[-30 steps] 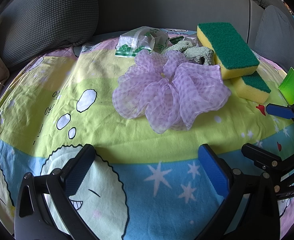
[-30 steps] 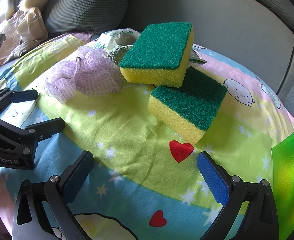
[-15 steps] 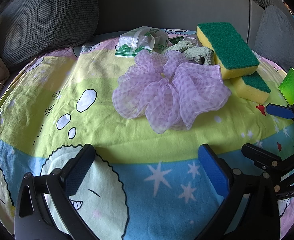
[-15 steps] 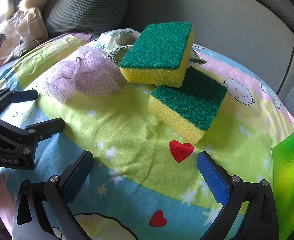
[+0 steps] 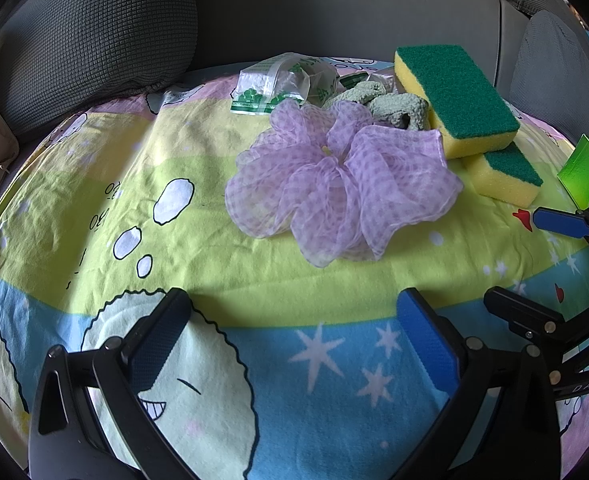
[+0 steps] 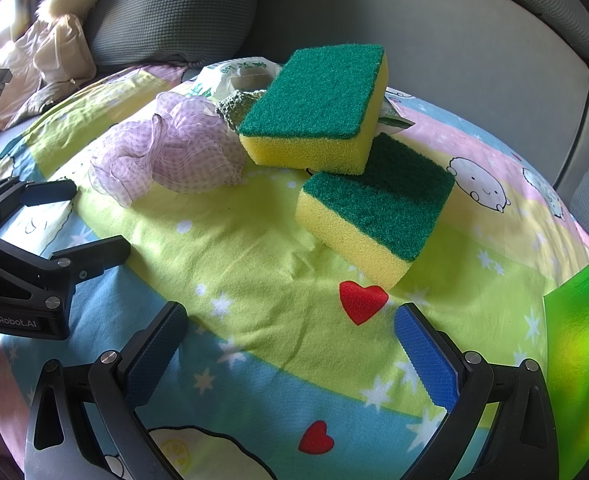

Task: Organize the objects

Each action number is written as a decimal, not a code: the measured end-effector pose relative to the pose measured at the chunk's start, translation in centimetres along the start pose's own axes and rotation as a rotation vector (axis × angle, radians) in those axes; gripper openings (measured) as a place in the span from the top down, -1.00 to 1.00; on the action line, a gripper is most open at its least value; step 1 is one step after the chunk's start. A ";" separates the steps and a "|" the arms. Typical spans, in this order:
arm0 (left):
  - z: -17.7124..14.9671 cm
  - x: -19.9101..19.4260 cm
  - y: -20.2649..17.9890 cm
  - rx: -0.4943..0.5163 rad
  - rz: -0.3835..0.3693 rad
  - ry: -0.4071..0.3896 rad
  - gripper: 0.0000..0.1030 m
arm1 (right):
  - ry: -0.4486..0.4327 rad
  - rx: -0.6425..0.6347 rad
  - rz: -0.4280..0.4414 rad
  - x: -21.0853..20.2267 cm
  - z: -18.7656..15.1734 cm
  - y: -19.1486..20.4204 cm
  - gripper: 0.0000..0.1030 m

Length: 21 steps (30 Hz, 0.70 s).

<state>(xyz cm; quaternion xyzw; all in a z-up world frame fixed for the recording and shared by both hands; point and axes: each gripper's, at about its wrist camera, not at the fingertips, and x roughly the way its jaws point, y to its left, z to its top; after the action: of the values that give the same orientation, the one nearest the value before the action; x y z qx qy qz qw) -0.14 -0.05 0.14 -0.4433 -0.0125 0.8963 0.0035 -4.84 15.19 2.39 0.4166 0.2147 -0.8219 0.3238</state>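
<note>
Nothing moved since prev | L gripper [image 5: 294, 332] jaws wide, empty | R gripper [image 6: 290, 340] jaws wide, empty

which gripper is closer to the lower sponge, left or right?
Right. The right gripper is open, just short of the lower sponge, facing it. The left gripper is open, facing the purple mesh pouf; the sponge lies off to its right.

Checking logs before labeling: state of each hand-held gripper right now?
Left hand-held gripper: open, holding nothing.
Right hand-held gripper: open, holding nothing.
</note>
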 end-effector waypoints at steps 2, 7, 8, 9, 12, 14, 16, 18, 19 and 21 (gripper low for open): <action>0.0 0.0 0.0 0.000 0.000 0.000 -0.99 | 0.000 0.000 0.000 0.0 0.0 0.0 -1.00; 0.0 0.0 0.0 0.000 0.000 0.000 -0.99 | 0.003 -0.002 0.010 0.1 0.1 0.0 -1.00; 0.0 0.0 0.0 0.000 0.000 -0.001 -0.99 | 0.014 -0.002 0.028 0.5 0.4 -0.2 -1.00; 0.0 0.0 0.0 -0.001 -0.001 -0.001 -0.99 | 0.014 -0.004 0.037 0.6 0.7 -0.3 -1.00; 0.2 0.1 0.4 0.004 0.006 0.000 -0.99 | 0.002 -0.013 0.022 0.9 0.6 -0.1 -1.00; 0.3 0.2 -0.2 0.008 0.026 0.006 -0.99 | 0.003 -0.010 0.026 0.7 0.7 0.2 -1.00; 0.2 0.1 -0.3 0.001 0.022 0.011 -0.99 | 0.009 -0.013 0.022 0.8 0.9 0.3 -1.00; 0.4 0.1 -0.3 0.001 0.022 0.032 -0.99 | 0.007 -0.004 0.017 0.9 0.8 -0.2 -1.00; 0.7 0.2 -0.2 0.005 0.016 0.050 -0.99 | 0.009 0.006 0.019 0.7 0.7 -0.2 -1.00; 1.1 0.2 0.1 0.001 0.002 0.112 -0.98 | 0.029 0.020 0.014 0.6 0.6 -0.2 -1.00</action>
<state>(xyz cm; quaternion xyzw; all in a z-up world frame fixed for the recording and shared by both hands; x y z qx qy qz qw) -1.13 -0.12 0.64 -0.4926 -0.0113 0.8702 0.0038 -5.58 14.78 2.27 0.4334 0.2082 -0.8156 0.3219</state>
